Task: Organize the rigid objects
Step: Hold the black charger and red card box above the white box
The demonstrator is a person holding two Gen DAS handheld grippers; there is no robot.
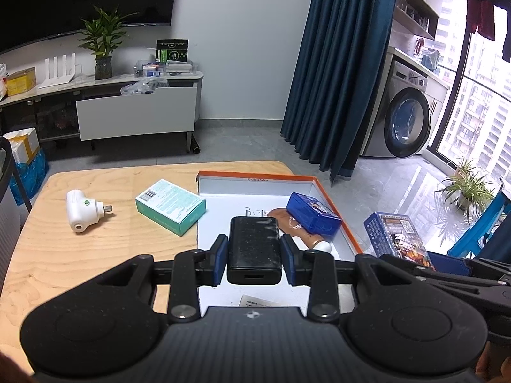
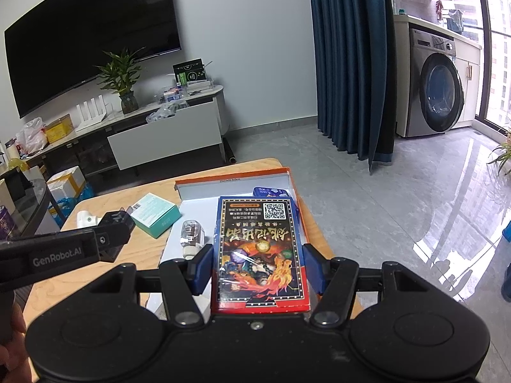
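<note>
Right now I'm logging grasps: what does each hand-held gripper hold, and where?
Left hand-held gripper pinches the black charger by its long sides. Right hand-held gripper clamps the blue card box by its long edges.

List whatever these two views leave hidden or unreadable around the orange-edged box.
- Left wrist view: the brown bottle is mostly covered by the blue tin and the black charger in the left claw.
- Right wrist view: the illustrated card box in the right claw hides most of the tray floor and the tin.
- Handwriting on the tray: too small.
</note>
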